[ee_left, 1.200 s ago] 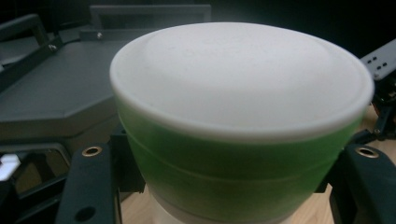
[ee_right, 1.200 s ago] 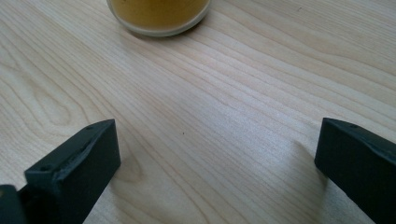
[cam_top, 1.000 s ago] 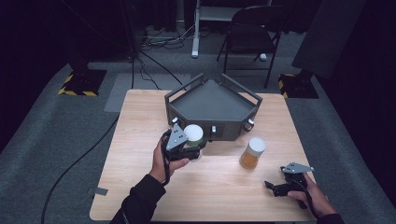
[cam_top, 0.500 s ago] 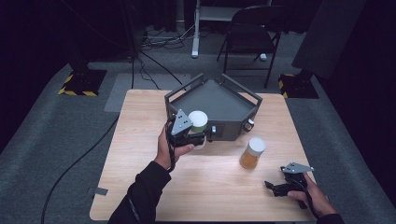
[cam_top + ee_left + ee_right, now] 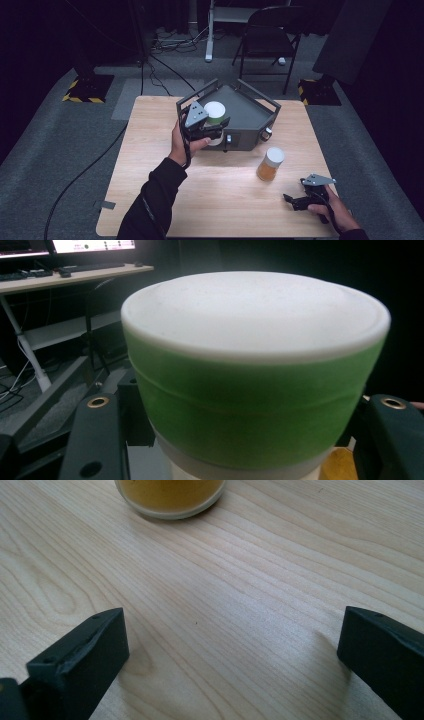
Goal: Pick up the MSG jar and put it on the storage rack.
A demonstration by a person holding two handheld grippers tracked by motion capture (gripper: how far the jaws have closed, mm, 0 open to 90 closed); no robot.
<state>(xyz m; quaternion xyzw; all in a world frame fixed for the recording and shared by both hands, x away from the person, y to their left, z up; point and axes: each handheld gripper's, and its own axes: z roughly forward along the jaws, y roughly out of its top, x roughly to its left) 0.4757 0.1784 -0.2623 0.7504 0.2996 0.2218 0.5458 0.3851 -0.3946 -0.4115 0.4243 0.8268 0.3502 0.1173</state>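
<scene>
My left gripper [image 5: 216,129] is shut on a green jar with a white lid [image 5: 215,113], held up at the front left edge of the dark grey bin [image 5: 250,112]. In the left gripper view the green jar [image 5: 250,385] sits close between the two black jaws. An orange jar with a white lid [image 5: 270,164] stands on the wooden table [image 5: 165,200] right of centre. My right gripper [image 5: 291,201] rests low near the table's front right, open, with bare wood between its jaws. The orange jar's base [image 5: 170,495] lies just ahead of it in the right gripper view.
The bin has raised black rails and stands at the table's back centre. Beyond the table are a folding chair [image 5: 272,42], cables on the grey carpet and yellow-black striped stand bases [image 5: 87,90]. The table's left and front parts are bare wood.
My left gripper has carried the green jar up and away from the table front toward the bin's edge. The right gripper and orange jar have stayed still.
</scene>
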